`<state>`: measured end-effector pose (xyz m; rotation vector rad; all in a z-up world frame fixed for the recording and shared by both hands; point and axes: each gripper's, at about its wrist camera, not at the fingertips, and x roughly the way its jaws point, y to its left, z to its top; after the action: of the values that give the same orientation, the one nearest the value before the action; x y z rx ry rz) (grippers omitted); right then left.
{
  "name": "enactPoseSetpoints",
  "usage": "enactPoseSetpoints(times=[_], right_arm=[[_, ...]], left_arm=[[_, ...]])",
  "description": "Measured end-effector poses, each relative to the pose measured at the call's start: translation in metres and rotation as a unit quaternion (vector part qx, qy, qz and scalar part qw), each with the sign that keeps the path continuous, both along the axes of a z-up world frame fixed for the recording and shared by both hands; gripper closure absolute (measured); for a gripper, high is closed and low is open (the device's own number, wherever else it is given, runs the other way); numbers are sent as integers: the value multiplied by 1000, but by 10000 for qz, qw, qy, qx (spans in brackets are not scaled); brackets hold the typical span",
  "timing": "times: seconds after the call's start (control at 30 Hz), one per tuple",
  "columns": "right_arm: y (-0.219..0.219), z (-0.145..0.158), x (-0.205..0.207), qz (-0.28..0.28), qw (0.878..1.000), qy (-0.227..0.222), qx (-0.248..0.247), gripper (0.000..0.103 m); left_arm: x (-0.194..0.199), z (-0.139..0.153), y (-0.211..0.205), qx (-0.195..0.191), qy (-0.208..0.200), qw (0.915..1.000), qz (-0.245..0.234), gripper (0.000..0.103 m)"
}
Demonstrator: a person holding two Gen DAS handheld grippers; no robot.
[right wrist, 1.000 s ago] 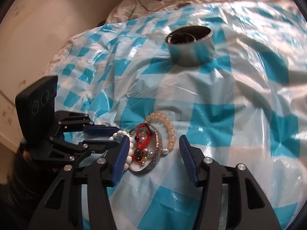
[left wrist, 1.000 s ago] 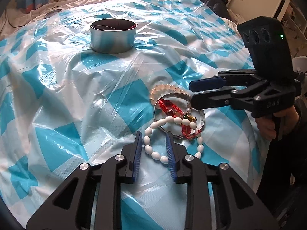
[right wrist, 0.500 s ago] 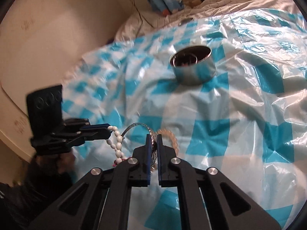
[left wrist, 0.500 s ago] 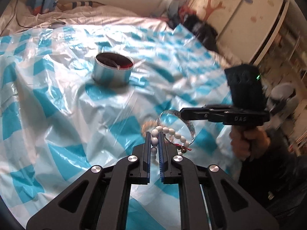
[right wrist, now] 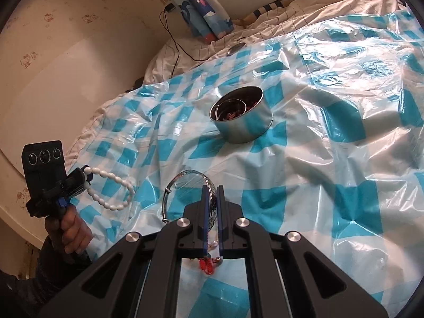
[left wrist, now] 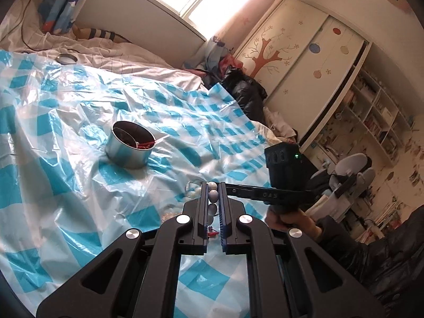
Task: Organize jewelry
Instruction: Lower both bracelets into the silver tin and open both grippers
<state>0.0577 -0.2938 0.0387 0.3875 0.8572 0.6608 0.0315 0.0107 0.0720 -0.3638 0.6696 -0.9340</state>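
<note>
In the left wrist view we look across a crinkled blue-and-white checked plastic sheet [left wrist: 66, 164] spread over a bed, with a painted wardrobe [left wrist: 299, 61] at upper right and a bright window at the top. A round shiny metal tin [left wrist: 129, 147] sits left of centre with red items inside; we cannot make them out. Low in the middle, our black left gripper [left wrist: 213, 194] has its blue-padded fingers nearly together, pinching a string of smooth white oval beads [left wrist: 213, 195], most of it hidden behind the fingers. At right, the black right gripper [left wrist: 225, 186] reaches in edge-on.

In the right wrist view the same sheet fills the frame, a cream wall at left. The tin [right wrist: 242, 122] stands above centre. The right gripper [right wrist: 212, 193] is clamped on a thin silver bangle [right wrist: 182, 175], with a red cord item [right wrist: 206, 265] dangling below, partly hidden. At left edge, the left gripper [right wrist: 86, 176] holds the white bead loop [right wrist: 111, 193] hanging clear of the sheet.
</note>
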Motion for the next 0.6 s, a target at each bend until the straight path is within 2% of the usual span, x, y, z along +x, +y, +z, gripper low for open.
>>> enactPoseSetpoints(times=[0.17,0.43,0.6], right_arm=[[-5,5,16,-193,9998,-95,-9,97],[-5,6,66,-538,9984,-137,-113,97],[-2,6,89,-600,9978,-203,-197,97]], left_arm=[[15,2,-6,138,15,9999,41,97],[73,10,-12,151,95,9986,500,97],[113,13,-38,437,61,9978,485,97]])
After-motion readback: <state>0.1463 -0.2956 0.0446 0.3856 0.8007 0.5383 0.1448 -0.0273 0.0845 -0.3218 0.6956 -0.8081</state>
